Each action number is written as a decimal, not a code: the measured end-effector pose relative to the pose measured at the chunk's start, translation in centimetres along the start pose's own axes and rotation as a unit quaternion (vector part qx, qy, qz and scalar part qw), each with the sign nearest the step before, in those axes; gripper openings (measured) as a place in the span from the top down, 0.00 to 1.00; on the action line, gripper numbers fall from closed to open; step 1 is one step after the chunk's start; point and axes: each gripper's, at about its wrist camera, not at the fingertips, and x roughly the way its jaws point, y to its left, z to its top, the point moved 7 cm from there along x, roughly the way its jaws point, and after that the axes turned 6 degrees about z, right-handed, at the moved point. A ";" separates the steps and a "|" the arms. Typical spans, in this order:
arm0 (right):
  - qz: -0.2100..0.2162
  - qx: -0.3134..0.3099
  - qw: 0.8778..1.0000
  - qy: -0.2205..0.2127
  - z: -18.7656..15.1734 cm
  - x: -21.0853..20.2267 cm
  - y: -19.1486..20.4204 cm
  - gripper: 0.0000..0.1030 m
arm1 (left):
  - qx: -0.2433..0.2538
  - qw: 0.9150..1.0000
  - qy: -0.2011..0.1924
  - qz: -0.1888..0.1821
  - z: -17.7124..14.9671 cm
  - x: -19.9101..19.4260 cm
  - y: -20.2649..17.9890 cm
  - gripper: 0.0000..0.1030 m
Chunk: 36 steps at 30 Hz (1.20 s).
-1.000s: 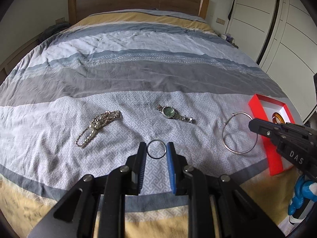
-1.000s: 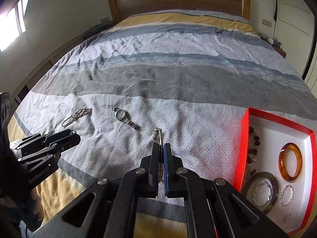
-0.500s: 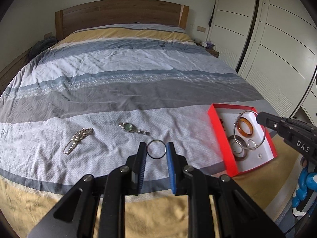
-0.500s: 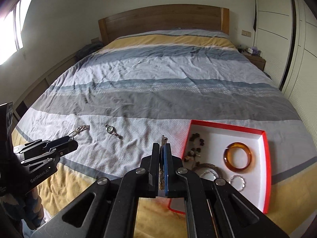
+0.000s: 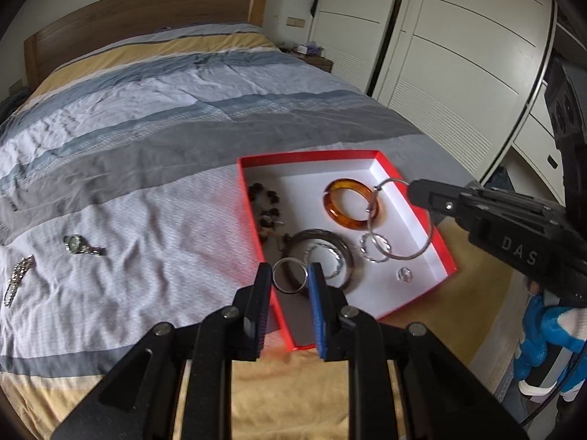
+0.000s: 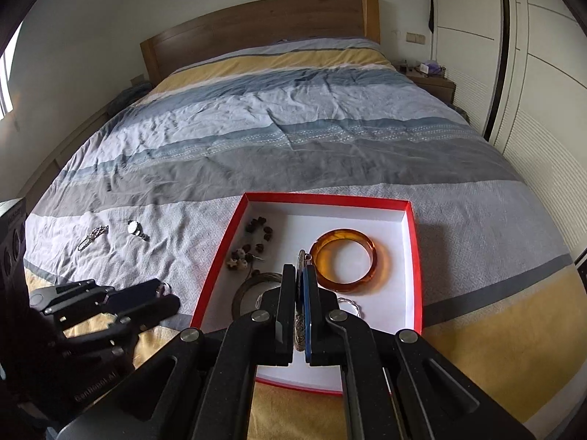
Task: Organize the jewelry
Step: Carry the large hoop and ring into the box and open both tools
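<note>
My left gripper (image 5: pixel 290 275) is shut on a small silver ring (image 5: pixel 290 290) and hangs over the near left corner of the red box (image 5: pixel 348 154). My right gripper (image 6: pixel 301 275) is shut on a thin silver bangle (image 6: pixel 301 256), seen edge-on between its pads. In the left wrist view this bangle (image 5: pixel 429 236) dangles from the right gripper (image 5: pixel 414 190) above the box's right side. An amber bangle (image 6: pixel 345 260), dark beads (image 6: pixel 256 238) and several silver pieces lie in the box. A watch (image 5: pixel 79 245) and a chain bracelet (image 5: pixel 18 278) lie on the bedspread to the left.
The red box (image 6: pixel 326 198) sits near the foot of a striped bed with a wooden headboard (image 6: pixel 256 33). White wardrobe doors (image 5: pixel 458 73) stand along the right. A nightstand (image 6: pixel 433 84) is at the far right of the bed. A gloved hand (image 5: pixel 550 330) holds the right gripper.
Both grippers have swung to the right, from above the bedspread to above the red box, each still holding its piece. The watch and chain bracelet now lie far to the left.
</note>
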 end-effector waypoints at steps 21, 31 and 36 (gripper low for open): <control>0.015 0.091 0.995 0.040 -5.5 3.7 -6.5 0.96 | 0.020 0.998 0.060 0.006 -3.2 6.4 -2.7 0.82; 0.001 0.093 0.994 0.062 -7.0 4.6 -7.2 0.96 | 0.016 0.998 0.061 0.008 -3.3 6.9 -2.8 0.81; -0.007 0.092 0.994 0.066 -7.2 4.5 -7.4 0.96 | 0.012 0.998 0.062 0.007 -3.2 6.7 -2.9 0.80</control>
